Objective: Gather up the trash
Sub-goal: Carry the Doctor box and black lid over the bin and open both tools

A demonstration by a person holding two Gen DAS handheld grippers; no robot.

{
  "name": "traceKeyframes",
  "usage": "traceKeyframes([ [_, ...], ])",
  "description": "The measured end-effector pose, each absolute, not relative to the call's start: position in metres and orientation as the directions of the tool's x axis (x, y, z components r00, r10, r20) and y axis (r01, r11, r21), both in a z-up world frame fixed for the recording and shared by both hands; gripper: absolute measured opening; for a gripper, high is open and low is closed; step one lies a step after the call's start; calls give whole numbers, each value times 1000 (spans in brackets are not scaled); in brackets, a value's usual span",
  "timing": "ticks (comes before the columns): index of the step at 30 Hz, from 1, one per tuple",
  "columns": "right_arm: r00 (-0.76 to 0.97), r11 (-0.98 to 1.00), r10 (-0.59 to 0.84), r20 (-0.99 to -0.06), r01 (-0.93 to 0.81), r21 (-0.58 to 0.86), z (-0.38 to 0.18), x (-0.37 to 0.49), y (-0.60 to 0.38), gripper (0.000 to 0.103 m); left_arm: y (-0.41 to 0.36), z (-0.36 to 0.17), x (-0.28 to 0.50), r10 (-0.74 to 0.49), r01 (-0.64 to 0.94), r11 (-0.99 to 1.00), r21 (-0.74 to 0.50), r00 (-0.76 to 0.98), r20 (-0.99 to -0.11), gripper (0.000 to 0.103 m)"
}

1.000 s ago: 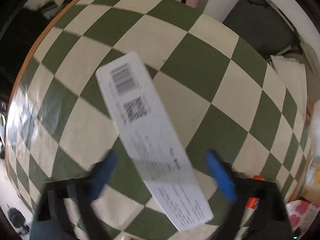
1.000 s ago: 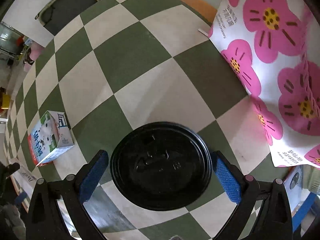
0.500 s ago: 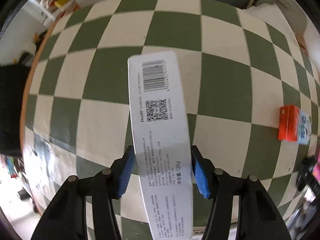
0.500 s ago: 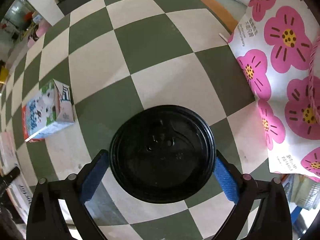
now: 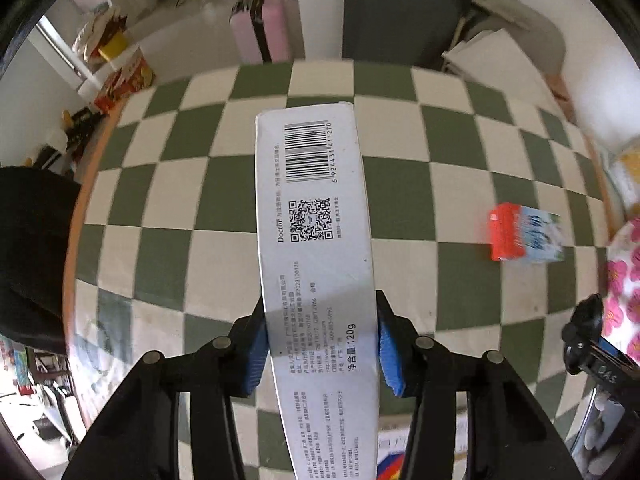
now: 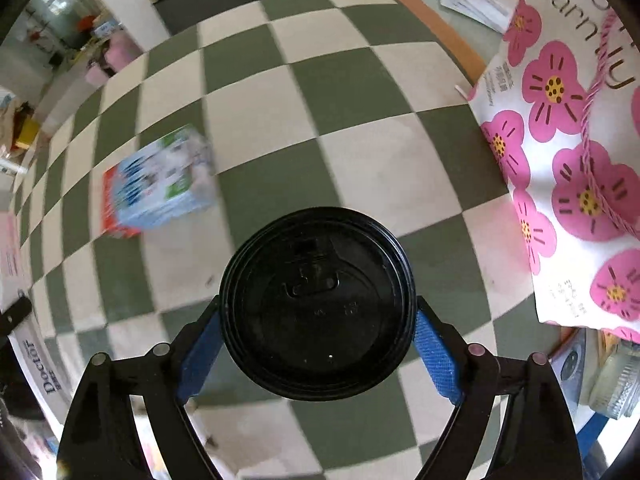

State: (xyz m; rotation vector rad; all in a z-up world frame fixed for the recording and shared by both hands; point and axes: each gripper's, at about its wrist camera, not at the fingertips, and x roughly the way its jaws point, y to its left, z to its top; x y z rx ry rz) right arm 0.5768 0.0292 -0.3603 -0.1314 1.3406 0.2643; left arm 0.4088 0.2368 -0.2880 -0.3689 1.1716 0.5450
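Note:
My left gripper [image 5: 322, 344] is shut on a long white toothpaste box [image 5: 316, 240] with a barcode and QR code, held above the green-and-cream checked table [image 5: 460, 288]. My right gripper [image 6: 316, 340] is shut on a cup with a black lid [image 6: 316, 312], seen from above. A small milk carton [image 5: 524, 238], red and blue, lies on the table to the right in the left view and to the left in the right view [image 6: 156, 184]. The toothpaste box shows at the left edge of the right view [image 6: 36, 352].
A white bag with pink flowers [image 6: 568, 168] stands at the table's right side. A glass jar [image 6: 616, 380] sits below it. A pink suitcase [image 5: 264, 32] and a dark folded frame [image 5: 400, 20] stand beyond the table. The table's orange rim [image 5: 80, 208] runs along the left.
My left gripper closed on the toothpaste box and lifted it, tilting up so the room shows. My right gripper kept hold of the cup and tilted up a little.

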Motion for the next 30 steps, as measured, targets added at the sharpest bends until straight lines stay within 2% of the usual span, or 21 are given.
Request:
traceKeyframes([
  [8,257,932,189,-948,-351,91,-304,511,34,89,229,-249,360,215,-546,838,-21,365,-906,43],
  [17,313,901,275,-909,-413,130,-252,384,7,89,187,-231,223,205,-522,851,-52,423,-883,43],
  [24,325,907,290,-900,-394,150,-253,236,-26,89,151,-248,102,142,-470,878,-88,432,-891,43],
  [30,230,916,280,-932,-355,187,-296,125,-63,89,118,-296,25,41,-430,894,-127,360,-932,43],
])
